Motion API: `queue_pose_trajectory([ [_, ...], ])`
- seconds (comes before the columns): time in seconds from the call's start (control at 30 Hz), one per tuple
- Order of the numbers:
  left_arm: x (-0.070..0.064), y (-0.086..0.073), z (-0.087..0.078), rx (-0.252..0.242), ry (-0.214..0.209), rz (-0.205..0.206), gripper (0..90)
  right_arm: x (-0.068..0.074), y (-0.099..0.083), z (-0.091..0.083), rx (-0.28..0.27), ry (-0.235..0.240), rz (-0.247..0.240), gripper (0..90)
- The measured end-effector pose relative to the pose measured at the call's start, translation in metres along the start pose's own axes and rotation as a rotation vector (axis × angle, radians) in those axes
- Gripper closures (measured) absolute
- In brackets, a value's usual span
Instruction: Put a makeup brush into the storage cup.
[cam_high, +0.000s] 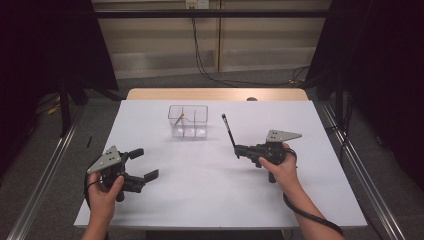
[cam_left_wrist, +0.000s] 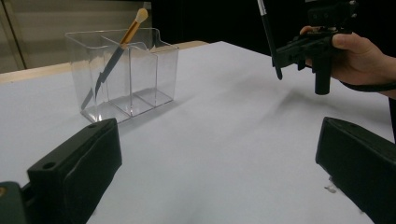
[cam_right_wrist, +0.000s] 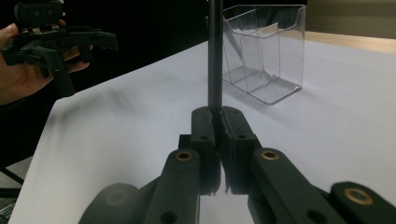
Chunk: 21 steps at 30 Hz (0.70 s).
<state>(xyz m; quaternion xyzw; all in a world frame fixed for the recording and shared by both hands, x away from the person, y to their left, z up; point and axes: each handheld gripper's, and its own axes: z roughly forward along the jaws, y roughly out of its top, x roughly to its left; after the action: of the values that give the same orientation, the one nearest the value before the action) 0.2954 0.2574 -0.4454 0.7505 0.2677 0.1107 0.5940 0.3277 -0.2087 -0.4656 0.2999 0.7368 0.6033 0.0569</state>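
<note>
The right gripper (cam_high: 237, 150) sits over the right half of the white table (cam_high: 200, 200), between its middle and its right edge. The right hand (cam_high: 278, 167) wraps the handle from below, the forearm running in from the near edge at a slant, with the cable looping past the wrist. Its jaws are pressed together on the lower end of a slim black stick (cam_high: 228, 131), probably a brush or pen handle. In the right gripper view the stick (cam_right_wrist: 215, 56) rises straight up from between the closed jaw tips. From the high view it leans away from the person toward the far edge, its top end near the clear organizer (cam_high: 188, 121).

The left gripper (cam_high: 144, 164) is held near the table's near-left corner, by the left hand (cam_high: 104, 190), which grips the handle from underneath with the wrist coming up from the near edge. Its jaws stand wide apart and hold nothing; in the left gripper view only bare table lies between them.

The clear organizer stands toward the far edge, just left of the table's midline, split into several compartments. A brush with a tan handle and pale tip (cam_left_wrist: 133, 30) leans in its far-left compartment, its tip sticking out above the rim.

No brand, label or legible writing can be made out on the grippers, the stick or the organizer.
</note>
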Motion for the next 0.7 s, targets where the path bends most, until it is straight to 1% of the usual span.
queue_pose_trajectory([
  [0.2,-0.001,0.000,0.003,0.002,-0.011,0.000,0.3,0.003,0.000,-0.001,-0.011,0.014,0.001,85.0],
  [0.33,-0.001,0.000,0.005,0.004,-0.016,0.000,0.3,0.006,0.000,-0.001,-0.014,0.023,-0.007,85.0],
  [0.47,-0.002,0.000,0.006,0.003,-0.020,-0.003,0.3,0.008,0.000,-0.001,-0.024,0.040,-0.008,85.0],
  [0.7,-0.002,0.001,0.009,-0.002,-0.022,-0.007,0.3,0.013,-0.001,0.002,-0.018,0.060,-0.019,85.0],
])
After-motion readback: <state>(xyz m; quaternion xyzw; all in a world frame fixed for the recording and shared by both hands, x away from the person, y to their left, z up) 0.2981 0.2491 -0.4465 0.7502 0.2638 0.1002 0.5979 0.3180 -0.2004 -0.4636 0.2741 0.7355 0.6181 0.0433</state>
